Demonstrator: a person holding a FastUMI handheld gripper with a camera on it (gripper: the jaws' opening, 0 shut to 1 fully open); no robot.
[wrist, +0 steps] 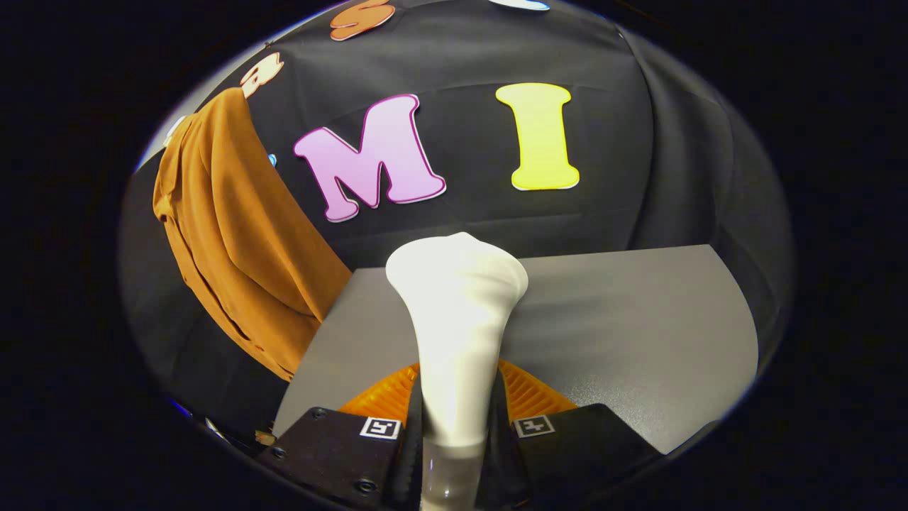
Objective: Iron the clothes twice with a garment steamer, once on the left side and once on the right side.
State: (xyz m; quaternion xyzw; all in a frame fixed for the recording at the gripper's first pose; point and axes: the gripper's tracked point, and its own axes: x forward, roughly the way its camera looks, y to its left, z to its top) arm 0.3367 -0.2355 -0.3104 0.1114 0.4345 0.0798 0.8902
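A slip is the chief risk judged from here: the smooth white plastic garment steamer (457,319) is pinched only at its narrow handle, so a sideways sweep could twist it in the grip; its head is aimed at the booth wall rather than the cloth, so steam could be wasted or the pass missed. The gripper (454,426) is closed on the handle, both fingers pressed against it; the flared head rises beyond them above the grey tabletop (638,319); the rust-orange hanging garment (234,234) is seen well off to the left, untouched.
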